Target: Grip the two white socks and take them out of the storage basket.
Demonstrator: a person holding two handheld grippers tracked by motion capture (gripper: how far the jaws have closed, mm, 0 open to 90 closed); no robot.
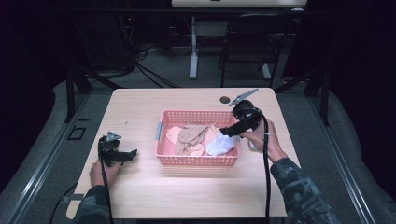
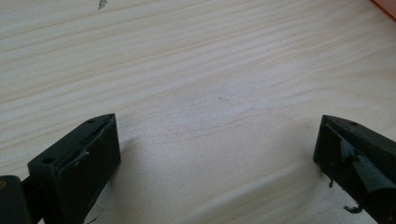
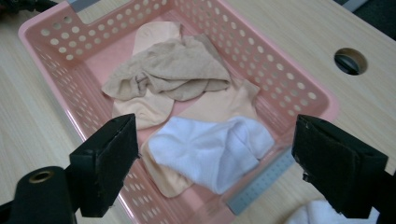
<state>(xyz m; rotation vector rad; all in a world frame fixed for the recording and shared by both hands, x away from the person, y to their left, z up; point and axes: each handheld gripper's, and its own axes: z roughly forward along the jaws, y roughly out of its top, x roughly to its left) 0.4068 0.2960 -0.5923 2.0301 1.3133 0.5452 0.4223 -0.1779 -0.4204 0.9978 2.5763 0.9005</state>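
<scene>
A pink perforated basket stands on the middle of the wooden table. In it lie a white sock, a tan sock and peach-coloured socks. My right gripper hovers over the basket's right end, jaws wide open with nothing between them and the white sock below. In the high view the right gripper slants down toward that sock. Another white sock lies on the table just outside the basket. My left gripper rests at the table's left, open over bare wood.
A round cable hole sits in the table behind the basket. Bare wood stretches between the left gripper and the basket and along the near edge. A chair and a desk leg stand on the floor beyond the table.
</scene>
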